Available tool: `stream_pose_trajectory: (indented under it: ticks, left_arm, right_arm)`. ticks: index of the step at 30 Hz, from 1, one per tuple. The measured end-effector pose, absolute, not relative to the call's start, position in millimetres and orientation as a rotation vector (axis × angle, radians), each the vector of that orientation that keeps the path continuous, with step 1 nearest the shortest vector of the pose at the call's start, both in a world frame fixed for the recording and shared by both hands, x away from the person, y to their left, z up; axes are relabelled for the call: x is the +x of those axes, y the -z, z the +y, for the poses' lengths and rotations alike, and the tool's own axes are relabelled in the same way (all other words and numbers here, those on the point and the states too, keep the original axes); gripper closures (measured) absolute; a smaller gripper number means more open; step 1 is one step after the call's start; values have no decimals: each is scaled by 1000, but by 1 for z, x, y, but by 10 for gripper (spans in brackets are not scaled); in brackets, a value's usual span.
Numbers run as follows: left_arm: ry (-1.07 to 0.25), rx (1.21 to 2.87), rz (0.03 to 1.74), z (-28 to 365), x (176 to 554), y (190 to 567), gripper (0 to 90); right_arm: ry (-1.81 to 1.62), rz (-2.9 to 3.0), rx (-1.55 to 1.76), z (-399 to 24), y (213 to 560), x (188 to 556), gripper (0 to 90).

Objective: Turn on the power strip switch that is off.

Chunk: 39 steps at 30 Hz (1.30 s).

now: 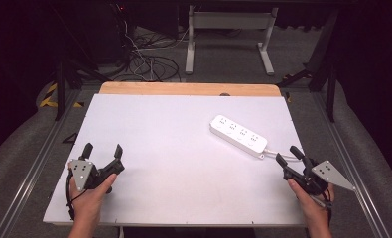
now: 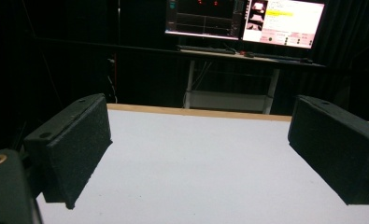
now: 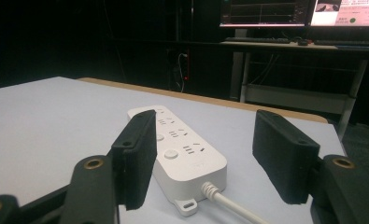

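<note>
A white power strip [image 1: 238, 135] lies slantwise on the right half of the white table [image 1: 173, 158], its cable [image 1: 278, 154] running off its near end. My right gripper [image 1: 289, 154] is open just short of that cable end; in the right gripper view the power strip [image 3: 182, 144] and its cable [image 3: 229, 203] sit between and beyond the spread jaws, untouched. My left gripper [image 1: 103, 148] is open near the table's front left, with bare table between its jaws. In the left gripper view its fingers [image 2: 74, 149] stand wide apart over the table [image 2: 196, 172].
A wooden strip [image 1: 188, 89] runs along the table's far edge. Beyond it stand a white desk frame [image 1: 228, 39] and tangled cables [image 1: 144, 62] on the floor. Lit monitors [image 2: 282, 21] sit on a desk behind. Metal rails [image 1: 32, 163] flank the table.
</note>
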<state>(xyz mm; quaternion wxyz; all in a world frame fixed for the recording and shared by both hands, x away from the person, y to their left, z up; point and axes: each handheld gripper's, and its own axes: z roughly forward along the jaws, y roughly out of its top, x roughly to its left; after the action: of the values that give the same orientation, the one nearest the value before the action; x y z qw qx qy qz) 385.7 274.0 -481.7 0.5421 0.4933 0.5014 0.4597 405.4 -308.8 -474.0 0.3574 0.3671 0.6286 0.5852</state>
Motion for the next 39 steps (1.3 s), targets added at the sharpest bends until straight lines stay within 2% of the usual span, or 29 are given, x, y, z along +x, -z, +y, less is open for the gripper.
stream_pose_trajectory:
  ticks: [5, 7, 8, 9, 10, 16, 39]
  left_arm:
    - [-1085, 1169, 1190, 274, 386, 482, 90]
    - [-1083, 1172, 1186, 274, 386, 481, 95]
    - [-1082, 1176, 1184, 273, 386, 481, 95]
    - [-1082, 1177, 1182, 273, 386, 481, 99]
    - [-1078, 1174, 1183, 272, 386, 481, 100]
    - [-1076, 1179, 1177, 272, 385, 481, 113]
    - [-1069, 1230, 1136, 267, 384, 478, 135]
  right_arm:
    - [-1521, 1617, 918, -309, 472, 403, 607]
    - [-1528, 1612, 912, -310, 471, 402, 664]
    - [-1528, 1612, 912, -310, 471, 402, 664]
    - [-1537, 1598, 917, -311, 469, 401, 733]
    - [-1540, 1591, 913, -311, 469, 401, 765]
    - [-1533, 1591, 898, -311, 464, 402, 900]
    - [-1472, 1715, 893, -297, 446, 421, 900]
